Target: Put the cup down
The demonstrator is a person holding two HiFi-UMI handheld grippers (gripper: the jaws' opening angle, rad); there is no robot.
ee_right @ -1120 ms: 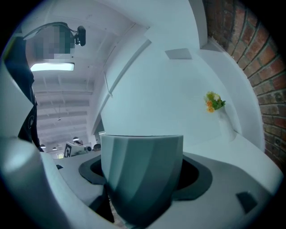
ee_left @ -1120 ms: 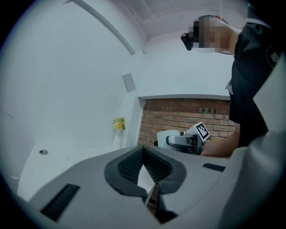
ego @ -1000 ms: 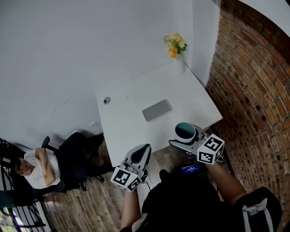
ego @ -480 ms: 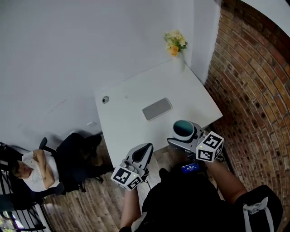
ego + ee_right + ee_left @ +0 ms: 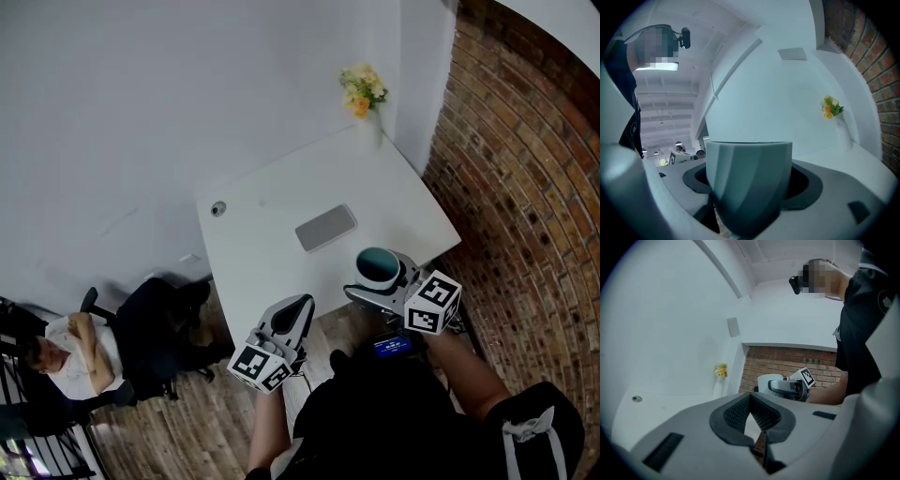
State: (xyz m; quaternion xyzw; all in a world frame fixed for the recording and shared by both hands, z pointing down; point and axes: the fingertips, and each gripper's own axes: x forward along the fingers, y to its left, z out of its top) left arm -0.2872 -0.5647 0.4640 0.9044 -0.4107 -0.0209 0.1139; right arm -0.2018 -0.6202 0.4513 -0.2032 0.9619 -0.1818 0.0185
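A pale teal cup (image 5: 378, 268) with a dark inside is held upright by my right gripper (image 5: 380, 281), which is shut on it just over the near edge of the white table (image 5: 272, 234). In the right gripper view the cup (image 5: 749, 180) fills the space between the jaws. From the left gripper view, the cup (image 5: 769, 382) shows at mid-right in front of the brick wall. My left gripper (image 5: 292, 319) hangs off the table's near edge, over the wooden floor, shut with nothing in it; its pads (image 5: 761, 416) meet.
A grey flat slab (image 5: 325, 228) lies mid-table. A small round disc (image 5: 218, 208) sits at the table's left corner. A white vase with yellow flowers (image 5: 364, 94) stands at the far corner. A brick wall (image 5: 525, 187) runs along the right. A seated person (image 5: 70, 352) is at the lower left.
My right gripper with the cup has shifted slightly left and away, toward the table. The left gripper has barely moved.
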